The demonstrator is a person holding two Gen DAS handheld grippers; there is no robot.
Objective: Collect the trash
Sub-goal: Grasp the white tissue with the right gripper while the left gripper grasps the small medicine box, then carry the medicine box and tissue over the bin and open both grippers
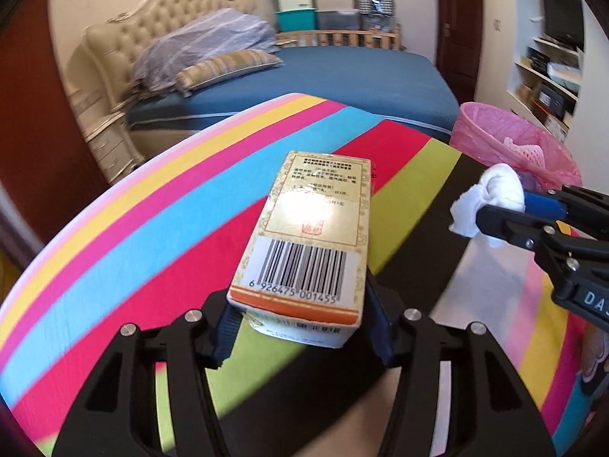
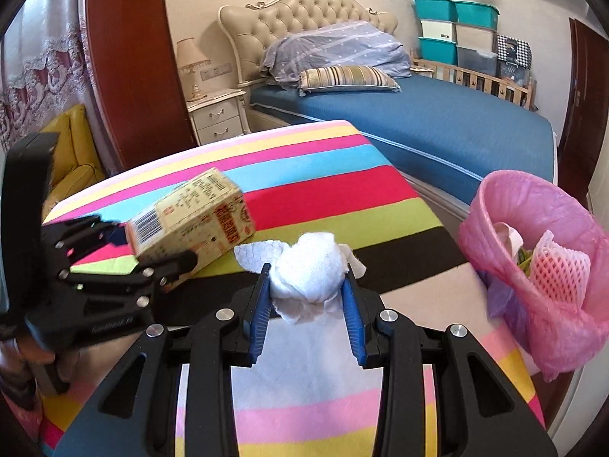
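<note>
Striped in bright colours, the table (image 2: 323, 186) stands before a blue bed, with the pink-lined trash bin (image 2: 533, 251) at its right end as landmark. Left of the bin, the cardboard box (image 1: 312, 236) sits lengthwise between the left gripper (image 1: 300, 327) jaws, half closed on its near end only, so its long overhang could tip it free. Nearer the bin, the crumpled tissue (image 2: 308, 274) is pinched in the nearly closed right gripper (image 2: 308, 297); loose flaps could snag and drop short of the bin.
</note>
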